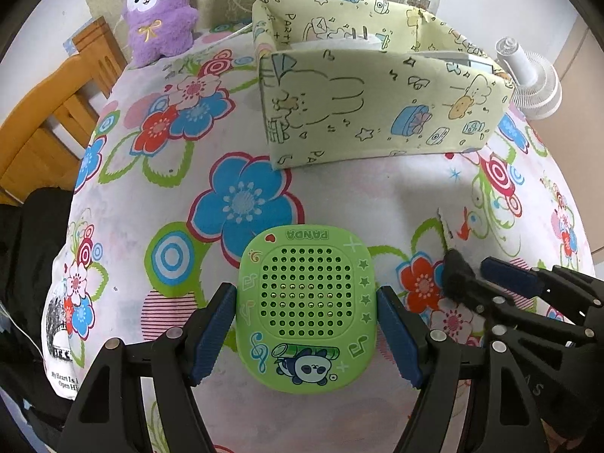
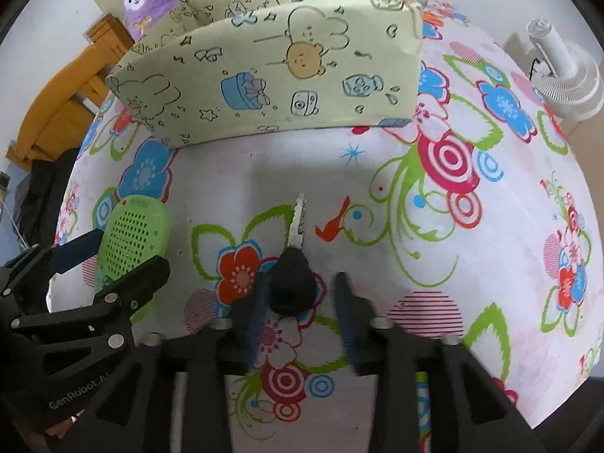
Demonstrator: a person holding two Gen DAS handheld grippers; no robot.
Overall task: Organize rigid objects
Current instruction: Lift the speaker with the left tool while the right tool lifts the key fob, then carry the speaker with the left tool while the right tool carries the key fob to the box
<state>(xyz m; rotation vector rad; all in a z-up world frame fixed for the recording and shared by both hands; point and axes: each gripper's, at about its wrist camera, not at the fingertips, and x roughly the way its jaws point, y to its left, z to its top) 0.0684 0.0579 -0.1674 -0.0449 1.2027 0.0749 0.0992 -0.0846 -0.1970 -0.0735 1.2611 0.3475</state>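
Green panda case [image 1: 305,311] flat on tablecloth [image 1: 339,188], left gripper [image 1: 305,324] pinching its sides. Right gripper [image 2: 300,313] jaws apart w/ gap round black-headed key [image 2: 293,271], not gripping. Box [image 1: 377,113] behind holds some items already. Left to stow: 1 case, 1 key.

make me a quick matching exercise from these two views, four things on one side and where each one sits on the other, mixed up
Things:
1. green panda case
2. key
3. purple plush
4. white fan

Places:
A. beyond the box's right end
B. between the right gripper's jaws
C. between the left gripper's jaws
D. behind the patterned box's left end

Pairs: 1-C, 2-B, 3-D, 4-A
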